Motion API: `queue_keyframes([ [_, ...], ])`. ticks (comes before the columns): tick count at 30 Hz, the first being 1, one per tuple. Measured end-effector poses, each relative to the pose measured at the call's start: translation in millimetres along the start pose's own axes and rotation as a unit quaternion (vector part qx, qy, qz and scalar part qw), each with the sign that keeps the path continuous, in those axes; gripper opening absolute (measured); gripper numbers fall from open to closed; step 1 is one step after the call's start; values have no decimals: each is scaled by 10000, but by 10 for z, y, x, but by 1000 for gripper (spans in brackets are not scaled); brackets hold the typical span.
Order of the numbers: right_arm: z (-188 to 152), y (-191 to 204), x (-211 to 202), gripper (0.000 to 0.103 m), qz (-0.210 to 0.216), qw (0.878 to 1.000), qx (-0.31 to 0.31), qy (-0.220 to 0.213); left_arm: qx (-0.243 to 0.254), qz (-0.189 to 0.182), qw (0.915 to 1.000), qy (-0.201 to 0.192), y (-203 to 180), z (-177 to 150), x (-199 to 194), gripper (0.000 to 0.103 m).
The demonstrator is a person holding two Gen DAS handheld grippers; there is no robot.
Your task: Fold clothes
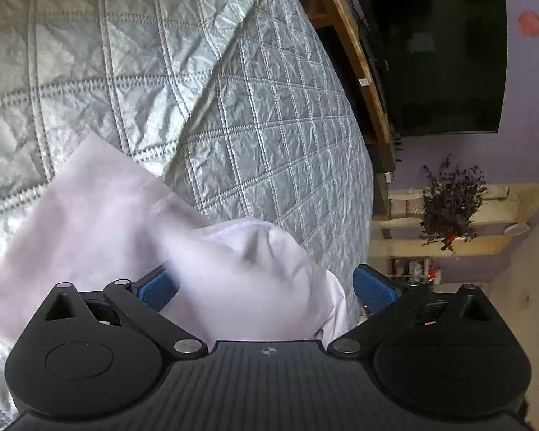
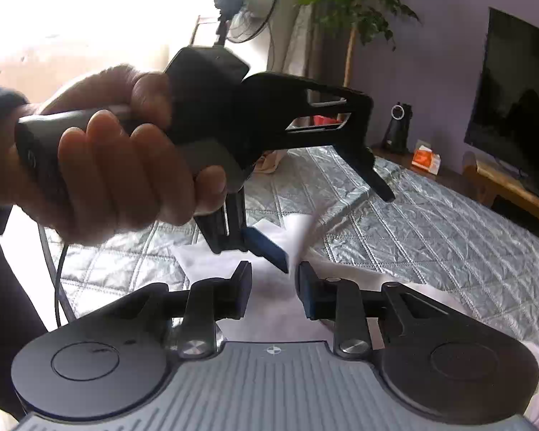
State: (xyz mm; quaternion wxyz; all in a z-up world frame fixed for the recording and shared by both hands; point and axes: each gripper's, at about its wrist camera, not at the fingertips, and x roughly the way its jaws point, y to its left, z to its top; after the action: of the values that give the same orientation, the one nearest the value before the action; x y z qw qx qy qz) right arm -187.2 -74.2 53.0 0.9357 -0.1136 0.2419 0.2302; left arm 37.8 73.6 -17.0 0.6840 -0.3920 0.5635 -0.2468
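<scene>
The white garment (image 1: 233, 269) lies bunched on the quilted bed cover (image 1: 269, 125), heaped between the spread fingers of the left claw (image 1: 266, 283), which stands released with no pad pressing the cloth. In the right wrist view the same cloth spreads just beyond and below the right claw (image 2: 273, 287), whose jaws stand partly apart with nothing pinched; a loose fold blurs just ahead of them. The person's hand (image 2: 107, 165) holds the left tool above and ahead. To fold cleanly, each claw should probably find an edge or corner, pinch only one layer, and draw the cloth flat first.
</scene>
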Motion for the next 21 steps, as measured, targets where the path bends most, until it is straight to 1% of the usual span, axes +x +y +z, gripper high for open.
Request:
queue_keyframes([
  [3,14,-46,-33,32,-3,9998,159,-85,-7,217,9997,-59,43,8,-24,103],
  [6,16,-51,-36,33,64,9998,176,-66,-51,233,9997,-76,70,-4,-54,103],
  [7,14,-55,-27,36,77,9998,173,-35,-10,264,9996,-75,70,-11,-55,103],
  [9,-6,-88,-29,38,29,9997,235,56,73,326,9994,-74,70,-26,-58,103],
  [12,-52,-291,32,45,-301,9965,712,308,270,437,9986,-83,35,-50,-35,103],
  [14,-92,-447,63,46,-549,9914,1095,455,398,503,9979,-87,0,-86,-34,102],
  [18,-148,-665,29,48,-872,9803,1718,444,572,620,9964,-113,-21,-150,-37,98],
  [21,-191,-777,5,52,-1088,9720,2031,463,665,744,9949,-152,-29,-180,-60,90],
])
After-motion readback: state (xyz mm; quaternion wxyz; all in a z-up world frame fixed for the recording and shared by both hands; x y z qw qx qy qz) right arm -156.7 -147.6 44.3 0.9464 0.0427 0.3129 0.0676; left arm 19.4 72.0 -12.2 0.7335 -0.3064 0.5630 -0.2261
